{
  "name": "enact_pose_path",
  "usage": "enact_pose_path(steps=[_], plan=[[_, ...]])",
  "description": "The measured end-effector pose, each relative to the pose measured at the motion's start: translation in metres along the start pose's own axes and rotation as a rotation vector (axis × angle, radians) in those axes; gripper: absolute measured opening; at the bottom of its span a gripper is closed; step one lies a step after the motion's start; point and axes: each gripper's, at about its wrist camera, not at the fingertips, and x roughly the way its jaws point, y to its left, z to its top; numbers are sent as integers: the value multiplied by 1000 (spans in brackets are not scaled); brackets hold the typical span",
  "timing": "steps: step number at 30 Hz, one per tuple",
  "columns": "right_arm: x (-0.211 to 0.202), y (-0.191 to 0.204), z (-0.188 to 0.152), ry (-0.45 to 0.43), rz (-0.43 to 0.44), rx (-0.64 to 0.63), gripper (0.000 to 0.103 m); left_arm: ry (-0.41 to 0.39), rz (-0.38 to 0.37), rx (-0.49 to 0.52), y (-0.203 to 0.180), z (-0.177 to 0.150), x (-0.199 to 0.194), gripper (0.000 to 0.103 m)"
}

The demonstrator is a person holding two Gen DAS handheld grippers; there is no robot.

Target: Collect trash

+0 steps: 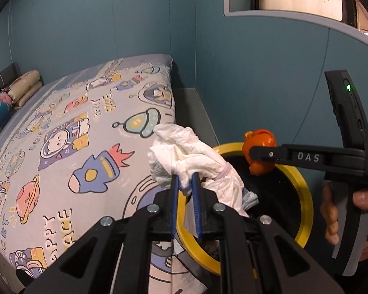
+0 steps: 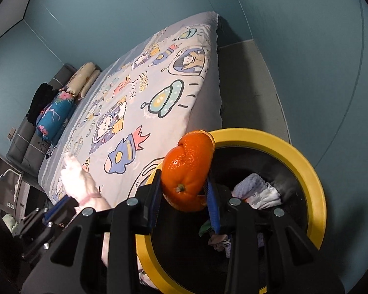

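Note:
My left gripper (image 1: 185, 183) is shut on a crumpled white tissue wad (image 1: 184, 154) and holds it over the near rim of a yellow-rimmed black trash bin (image 1: 304, 191). My right gripper (image 2: 184, 191) is shut on an orange peel (image 2: 187, 169) and holds it above the bin's left rim (image 2: 316, 186). In the left wrist view the right gripper (image 1: 255, 158) reaches in from the right with the peel (image 1: 258, 144) over the bin. In the right wrist view the left gripper (image 2: 59, 203) and its tissue (image 2: 76, 181) show at the lower left. Crumpled white and lilac waste (image 2: 257, 191) lies inside the bin.
A bed with a space-cartoon cover (image 1: 73, 132) fills the left, right beside the bin. Rolled blankets and pillows (image 2: 59, 110) lie at its far end. Blue walls (image 1: 257, 73) close in behind and to the right. A narrow grey floor strip (image 2: 252, 90) runs past the bed.

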Motion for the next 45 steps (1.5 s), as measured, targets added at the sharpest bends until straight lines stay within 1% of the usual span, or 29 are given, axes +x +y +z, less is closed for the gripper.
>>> enact_pose_path(steps=[6,9,11,13,14,16,21,28,31,33,39,41,45], plan=[[2,-2,2,5,-3,4,34,52,-64,-60,8,-1,15,11],[4,-5,4,9,4,18,37,68,-72,-78,10,-4,18,11],[5,-7,4,11,7,33,38,75,-86,-85,10,-5,19,17],[5,-10,5,8,10,49,40,77,-107,-102,12,-5,17,30],[4,-12,5,4,10,55,41,76,-109,-104,13,-5,17,34],[1,-13,7,-5,4,63,41,65,-107,-107,14,-6,13,46],[-3,-15,8,-16,0,72,43,69,-101,-142,25,-6,10,48],[-3,-7,7,-10,11,55,43,76,-66,-199,49,-11,4,48],[-2,0,7,-7,24,43,45,76,-51,-232,64,-14,2,48],[-3,8,7,-7,33,21,48,64,-31,-253,76,-17,-3,48],[6,44,9,10,62,-51,48,34,30,-321,111,-28,-21,48],[11,56,8,18,75,-75,48,19,64,-336,125,-33,-29,48],[26,91,4,51,112,-145,48,-4,136,-363,149,-46,-45,53]])
